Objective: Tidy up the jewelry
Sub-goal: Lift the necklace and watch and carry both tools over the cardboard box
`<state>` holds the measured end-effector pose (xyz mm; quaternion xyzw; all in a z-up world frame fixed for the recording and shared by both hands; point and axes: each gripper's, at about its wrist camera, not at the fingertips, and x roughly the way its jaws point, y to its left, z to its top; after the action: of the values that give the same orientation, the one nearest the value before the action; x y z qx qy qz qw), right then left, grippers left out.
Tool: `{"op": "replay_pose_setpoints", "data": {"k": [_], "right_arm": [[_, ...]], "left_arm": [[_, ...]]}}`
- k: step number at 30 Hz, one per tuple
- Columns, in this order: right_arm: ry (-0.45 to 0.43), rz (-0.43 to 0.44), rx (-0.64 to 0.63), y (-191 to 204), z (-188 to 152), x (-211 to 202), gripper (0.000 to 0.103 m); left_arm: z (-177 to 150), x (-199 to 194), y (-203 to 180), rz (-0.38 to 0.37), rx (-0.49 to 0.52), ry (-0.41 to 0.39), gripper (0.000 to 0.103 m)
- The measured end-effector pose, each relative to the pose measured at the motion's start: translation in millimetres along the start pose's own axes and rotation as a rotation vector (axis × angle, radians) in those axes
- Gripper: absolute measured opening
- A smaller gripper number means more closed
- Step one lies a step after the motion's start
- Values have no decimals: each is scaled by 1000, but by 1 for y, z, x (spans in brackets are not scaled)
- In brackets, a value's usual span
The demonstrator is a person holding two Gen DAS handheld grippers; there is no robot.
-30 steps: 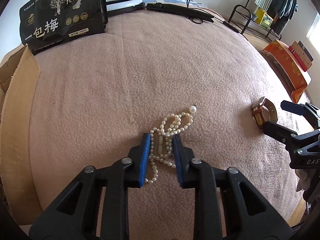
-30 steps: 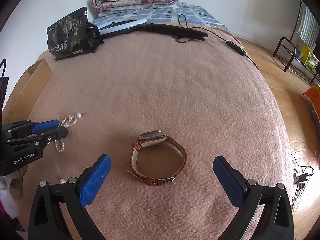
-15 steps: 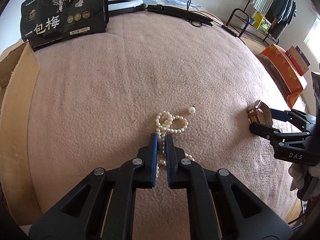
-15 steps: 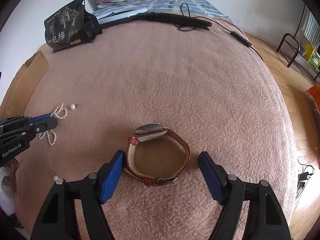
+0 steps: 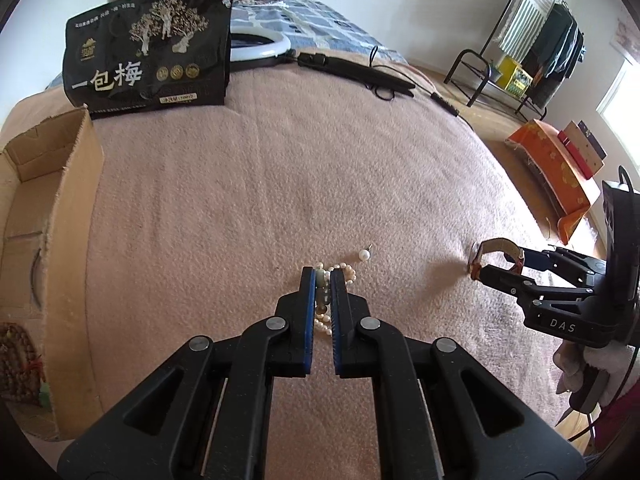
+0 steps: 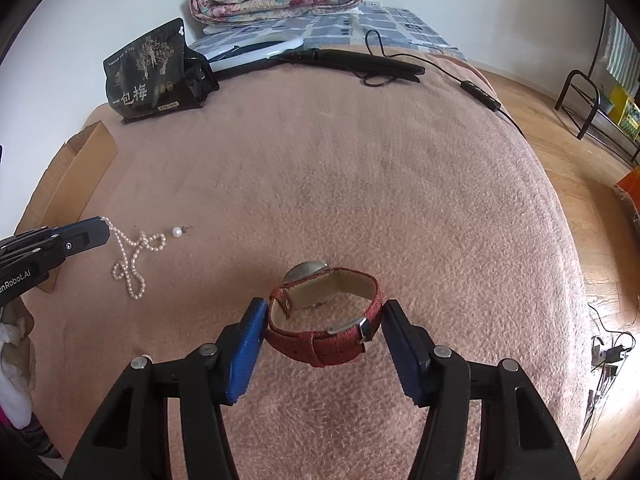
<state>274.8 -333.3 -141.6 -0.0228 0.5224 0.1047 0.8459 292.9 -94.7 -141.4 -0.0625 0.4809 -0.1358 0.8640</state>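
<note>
While a pink fleece blanket (image 5: 320,168) fills most of both views, two black handheld grippers with blue pads work over it. Seen from the left wrist, the left gripper (image 5: 323,280) has its jaws pinched together on a pearl necklace (image 5: 346,272), with a few beads bulging out between and just past the pads. From the right wrist, the same necklace (image 6: 132,256) trails from the tip of the left gripper (image 6: 102,230) at the left edge, its upper end lifted to the tip while the lower loops lie on the blanket. A single loose pearl on a pin (image 6: 176,232) lies just beside the necklace, not touching it. The right gripper (image 6: 324,320) has just been closing, and its jaws now stand on either side of a red-strapped wristwatch (image 6: 320,344); the left pad touches or nearly touches the strap, while a thin gap seems to remain at the right pad, so a firm grip cannot be confirmed. The watch stands on its edge on the blanket, its round metal case (image 6: 304,272) at the far side and its buckle toward the camera. In the left wrist view the right gripper (image 5: 496,264) appears at the right, its fingers bracketing the watch (image 5: 494,254). An open cardboard box (image 5: 52,216) sits at the left edge of the blanket, and a black snack bag with Chinese lettering (image 5: 148,48) stands at the far end.
</note>
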Motion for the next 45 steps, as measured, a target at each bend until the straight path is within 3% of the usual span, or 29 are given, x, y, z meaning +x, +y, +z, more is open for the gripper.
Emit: {"op": "replay_pose_setpoints", "data": {"k": [12, 13, 14, 23, 33, 45], "right_arm": [[-32, -21, 4, 4, -4, -23, 57], [-36, -23, 6, 3, -4, -25, 52], [-42, -15, 9, 3, -4, -28, 18], [-48, -13, 26, 6, -2, -38, 17], [-130, 37, 33, 15, 4, -68, 17], [-242, 102, -20, 63, 14, -113, 17]], "left_arm": [[7, -40, 9, -26, -16, -79, 4], [7, -43, 9, -30, -15, -83, 4], [8, -45, 10, -34, -15, -87, 4], [9, -62, 17, -36, -27, -119, 4], [15, -92, 26, -58, -51, -174, 4], [34, -149, 49, -84, -82, -272, 4]]}}
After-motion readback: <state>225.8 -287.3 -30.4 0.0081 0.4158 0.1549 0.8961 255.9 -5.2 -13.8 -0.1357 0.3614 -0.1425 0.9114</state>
